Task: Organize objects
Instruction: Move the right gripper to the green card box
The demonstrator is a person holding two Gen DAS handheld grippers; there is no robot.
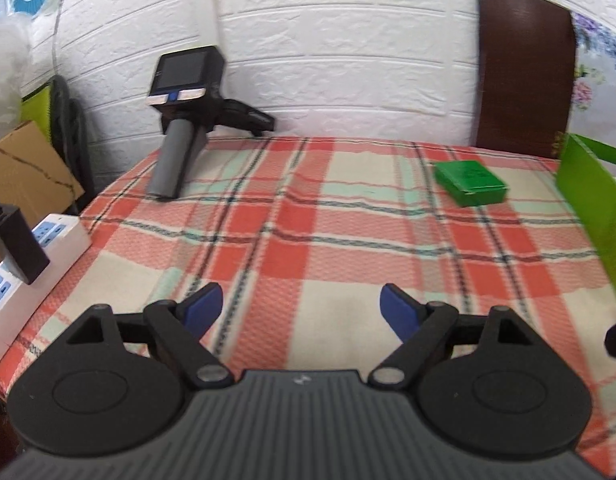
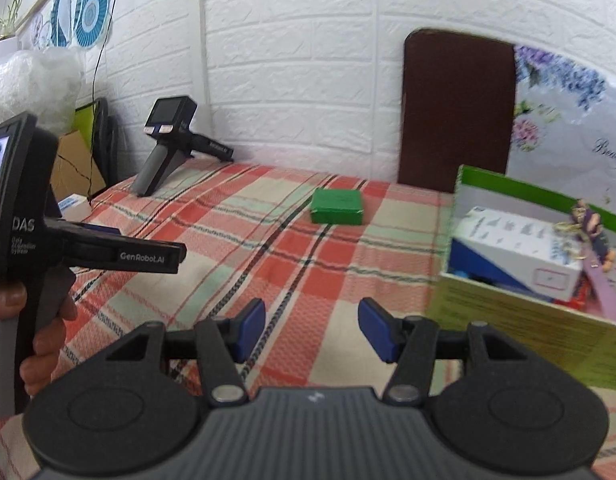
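The left hand-held gripper [image 1: 301, 304] hovers low over the table with its blue fingers [image 1: 201, 306] spread wide and nothing between them. The right hand-held gripper [image 2: 312, 330] is the same: blue pads [image 2: 249, 328] held well apart, empty, above the cloth. In the right wrist view the left unit's black body is seen from the side at the left edge, with a person's hand [image 2: 31, 320] wrapped around its grey grip.

The table [image 1: 308, 240] is covered by a red, cream and pale-green plaid cloth and stands against a white brick-pattern wall [image 1: 328, 40]. A dark brown chair back [image 1: 524, 72] rises behind its far edge. At the right side sits an open green carton [image 2: 520, 320], which holds a white and blue box [image 2: 520, 248], a small purple figure and other items too blurred to name. A third hand-held device [image 1: 183, 120] rests at the far left corner, propped on its grey handle. The small green box [image 1: 470, 182] lies flat on the cloth toward the far right, near the carton but apart from it, and well ahead of both grippers. A white power strip [image 1: 35, 256] lies beside the table's left edge.
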